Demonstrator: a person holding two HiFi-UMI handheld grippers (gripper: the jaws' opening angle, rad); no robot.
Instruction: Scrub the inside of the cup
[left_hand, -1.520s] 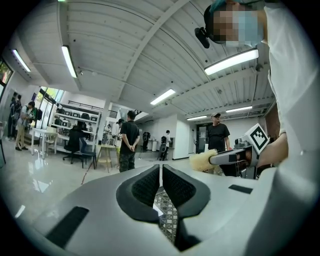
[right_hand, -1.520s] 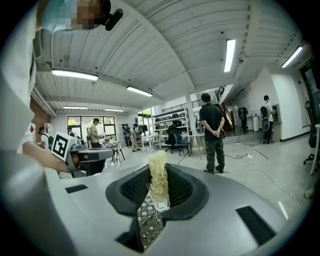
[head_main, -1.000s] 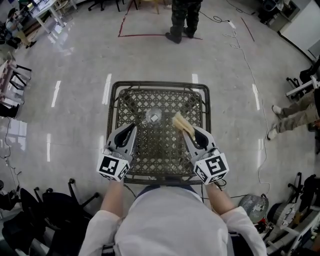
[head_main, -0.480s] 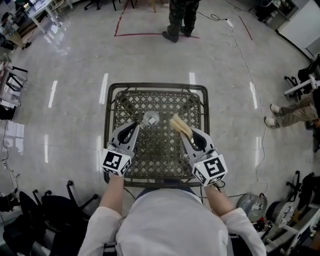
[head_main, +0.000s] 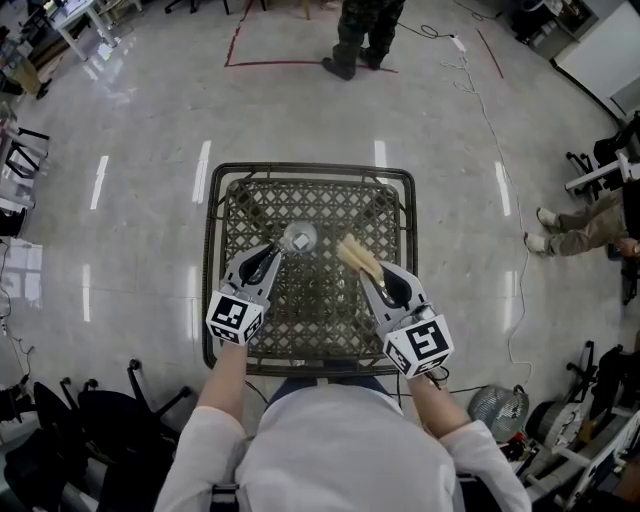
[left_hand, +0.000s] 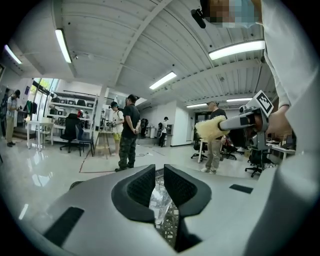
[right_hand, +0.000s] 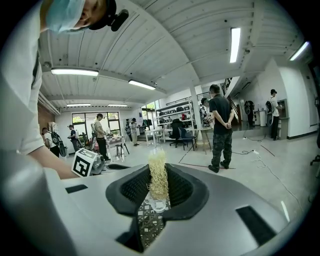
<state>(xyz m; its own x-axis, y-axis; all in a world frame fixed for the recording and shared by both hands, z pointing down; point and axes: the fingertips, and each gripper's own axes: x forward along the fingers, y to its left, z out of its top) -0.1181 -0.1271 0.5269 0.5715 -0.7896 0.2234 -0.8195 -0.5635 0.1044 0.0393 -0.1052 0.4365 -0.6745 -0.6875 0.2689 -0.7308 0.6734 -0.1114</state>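
— White long-sleeved top (head_main: 335, 450) at lower centre, sleeves (head_main: 200, 445) bunched above the forearms!
— And a grey left tool (head_main: 272, 252) and right tool (head_main: 366, 272), black-padded, each with a black-and-white marker cube (head_main: 232, 318).

The cup (head_main: 300, 238) fills the gap between my left fingers (left_hand: 142, 186), the brush (head_main: 354, 255) the gap between my right fingers (right_hand: 134, 189). Between cup and brush a narrow lane is free; ahead of both fingertips, open table (head_main: 300, 320) lattice runs to its frame (head_main: 310, 168).

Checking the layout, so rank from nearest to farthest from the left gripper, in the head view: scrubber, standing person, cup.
1. cup, gripped in the left gripper.
2. scrubber, to its right.
3. standing person, far beyond the table.
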